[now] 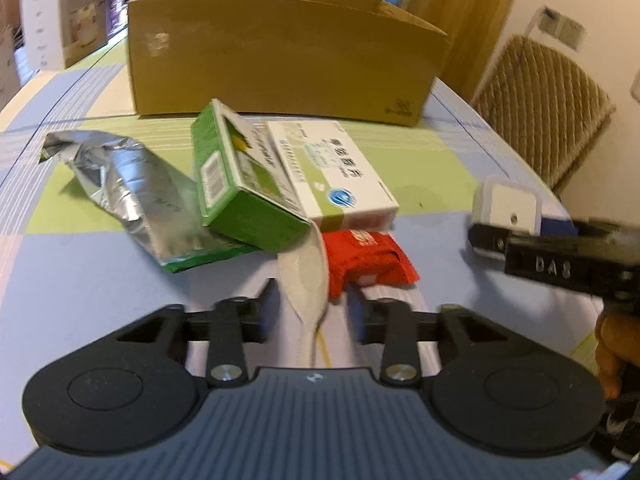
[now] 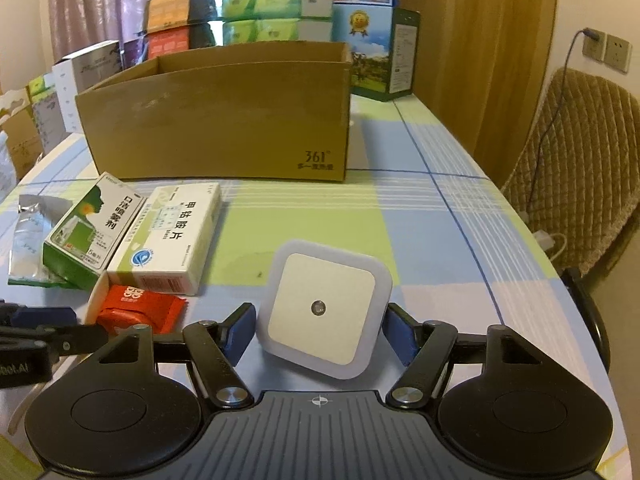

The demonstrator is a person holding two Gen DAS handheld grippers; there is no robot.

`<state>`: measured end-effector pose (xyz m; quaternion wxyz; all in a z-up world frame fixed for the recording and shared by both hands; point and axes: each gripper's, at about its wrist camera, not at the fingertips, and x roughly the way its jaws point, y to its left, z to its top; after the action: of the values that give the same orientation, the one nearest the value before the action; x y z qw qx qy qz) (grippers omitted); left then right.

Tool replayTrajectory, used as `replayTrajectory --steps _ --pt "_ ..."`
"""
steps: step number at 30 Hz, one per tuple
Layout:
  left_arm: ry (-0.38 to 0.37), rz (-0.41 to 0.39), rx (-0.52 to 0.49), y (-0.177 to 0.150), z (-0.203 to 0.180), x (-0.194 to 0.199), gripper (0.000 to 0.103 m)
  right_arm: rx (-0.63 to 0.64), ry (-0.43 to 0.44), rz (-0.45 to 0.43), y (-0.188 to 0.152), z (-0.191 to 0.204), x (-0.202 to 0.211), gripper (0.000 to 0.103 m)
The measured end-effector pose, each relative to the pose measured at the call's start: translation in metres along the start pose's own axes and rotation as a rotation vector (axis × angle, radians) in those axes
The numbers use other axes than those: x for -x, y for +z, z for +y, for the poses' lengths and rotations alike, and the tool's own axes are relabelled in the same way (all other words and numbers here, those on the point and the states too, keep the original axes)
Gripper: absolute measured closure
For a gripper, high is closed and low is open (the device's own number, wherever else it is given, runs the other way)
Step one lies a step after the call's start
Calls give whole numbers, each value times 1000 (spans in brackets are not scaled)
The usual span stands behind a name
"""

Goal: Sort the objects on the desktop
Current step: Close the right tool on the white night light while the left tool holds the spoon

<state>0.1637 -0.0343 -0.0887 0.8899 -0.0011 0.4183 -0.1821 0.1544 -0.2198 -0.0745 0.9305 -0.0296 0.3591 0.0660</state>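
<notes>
My right gripper (image 2: 320,324) is shut on a white square night light (image 2: 324,308), its blue pads (image 2: 244,320) pressed to both sides; the left wrist view shows that light (image 1: 506,204) off to the right. My left gripper (image 1: 312,292) is open, its fingers either side of a flat beige strip (image 1: 306,276) without touching it. A red snack packet (image 1: 368,260) lies just right of the strip. Behind it a green carton (image 1: 236,184) leans against a white medicine box (image 1: 332,172), with a silver foil pouch (image 1: 132,184) to their left.
An open cardboard box (image 2: 216,120) stands behind the pile on the checked tablecloth (image 2: 420,232). Stacked cartons and tissue packs (image 2: 280,4) fill the far end of the table. A padded chair (image 2: 572,184) stands past the table's right edge.
</notes>
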Motion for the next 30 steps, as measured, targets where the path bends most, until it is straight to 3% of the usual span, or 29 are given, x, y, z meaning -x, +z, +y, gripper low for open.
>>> replayTrajectory --steps 3,10,12,13,15,20,27,30 --pt "26 17 -73 -5 -11 4 94 -4 6 -2 0 0 3 36" --pt "80 41 -286 -27 -34 22 98 8 23 -12 0 6 9 37" --pt "80 45 -326 -31 -38 26 94 12 27 -13 0 8 10 38" --pt "67 40 -316 -32 -38 28 92 14 28 -14 0 8 11 38" --pt "25 29 -253 -30 -33 29 77 16 29 -14 0 9 12 39" --pt "-23 -5 -78 -20 -14 28 78 14 28 -5 -2 7 10 39" --pt "15 -18 -127 -16 -20 14 77 34 20 -10 -2 8 8 38" --pt "30 -29 -124 -17 -19 16 69 40 16 -9 -2 9 6 36"
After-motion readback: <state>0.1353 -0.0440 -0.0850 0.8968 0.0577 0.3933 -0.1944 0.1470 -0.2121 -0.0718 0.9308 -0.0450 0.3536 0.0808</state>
